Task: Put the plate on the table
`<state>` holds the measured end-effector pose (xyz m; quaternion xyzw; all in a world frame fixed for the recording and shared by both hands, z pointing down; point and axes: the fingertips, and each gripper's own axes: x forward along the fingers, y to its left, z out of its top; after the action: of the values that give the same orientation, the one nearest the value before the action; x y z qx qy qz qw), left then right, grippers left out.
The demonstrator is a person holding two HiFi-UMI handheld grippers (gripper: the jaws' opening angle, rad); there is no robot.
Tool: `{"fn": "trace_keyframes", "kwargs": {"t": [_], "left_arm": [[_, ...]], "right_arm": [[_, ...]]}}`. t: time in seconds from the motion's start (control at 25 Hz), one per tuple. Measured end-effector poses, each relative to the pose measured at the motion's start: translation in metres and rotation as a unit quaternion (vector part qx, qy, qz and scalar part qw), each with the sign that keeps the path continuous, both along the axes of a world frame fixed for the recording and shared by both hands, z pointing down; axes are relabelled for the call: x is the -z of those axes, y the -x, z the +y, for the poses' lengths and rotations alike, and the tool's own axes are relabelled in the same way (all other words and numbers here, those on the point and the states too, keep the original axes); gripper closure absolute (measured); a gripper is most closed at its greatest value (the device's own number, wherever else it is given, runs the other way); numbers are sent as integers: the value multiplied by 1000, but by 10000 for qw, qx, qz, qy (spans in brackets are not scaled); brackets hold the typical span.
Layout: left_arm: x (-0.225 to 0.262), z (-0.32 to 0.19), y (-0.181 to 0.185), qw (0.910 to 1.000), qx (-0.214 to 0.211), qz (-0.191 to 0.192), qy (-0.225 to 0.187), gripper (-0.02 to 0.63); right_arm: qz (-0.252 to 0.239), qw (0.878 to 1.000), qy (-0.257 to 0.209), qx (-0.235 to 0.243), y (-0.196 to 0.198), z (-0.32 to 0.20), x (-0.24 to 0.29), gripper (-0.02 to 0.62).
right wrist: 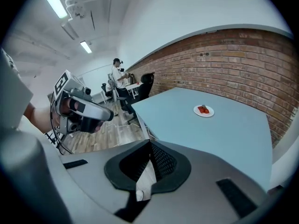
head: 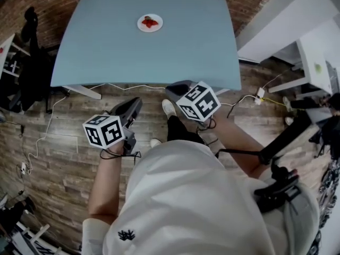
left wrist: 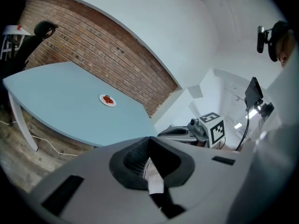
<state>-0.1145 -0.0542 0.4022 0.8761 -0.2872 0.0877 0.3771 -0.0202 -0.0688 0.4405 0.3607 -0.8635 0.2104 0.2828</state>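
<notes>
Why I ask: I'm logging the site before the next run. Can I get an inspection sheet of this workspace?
Surface: light blue rectangular table, bare except for the plate.
Job's things: small round white plate carrying red food, resting on the table near its far edge.
Clutter: nothing seen.
Grippers: left gripper and right gripper both closed, empty, short of the table.
Cables: white cable lying on the floor.
Surroundings: red brick wall, wooden plank floor, white desk.
</notes>
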Motion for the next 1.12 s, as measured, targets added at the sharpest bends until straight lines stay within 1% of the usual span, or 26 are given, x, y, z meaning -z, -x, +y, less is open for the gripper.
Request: {"fn": "trace_keyframes", "kwargs": {"t": [0.32, 0.48, 0.76, 1.12], "left_arm": [[8, 16, 9, 9999, 65, 73, -74, 604], [13, 19, 10, 9999, 56, 27, -157, 604], [13, 23, 9, 9999, 29, 7, -152, 604], [16, 22, 7, 9998, -5, 27, -174, 604]], "right_arm": [[-37, 9997, -218, 65, 5, 16, 16, 586], [-61, 9996, -254, 136, 11, 18, 19, 587], [-73, 9992, -303, 242, 20, 22, 24, 586], [-20, 9990, -305, 311, 21, 25, 27, 588]]}}
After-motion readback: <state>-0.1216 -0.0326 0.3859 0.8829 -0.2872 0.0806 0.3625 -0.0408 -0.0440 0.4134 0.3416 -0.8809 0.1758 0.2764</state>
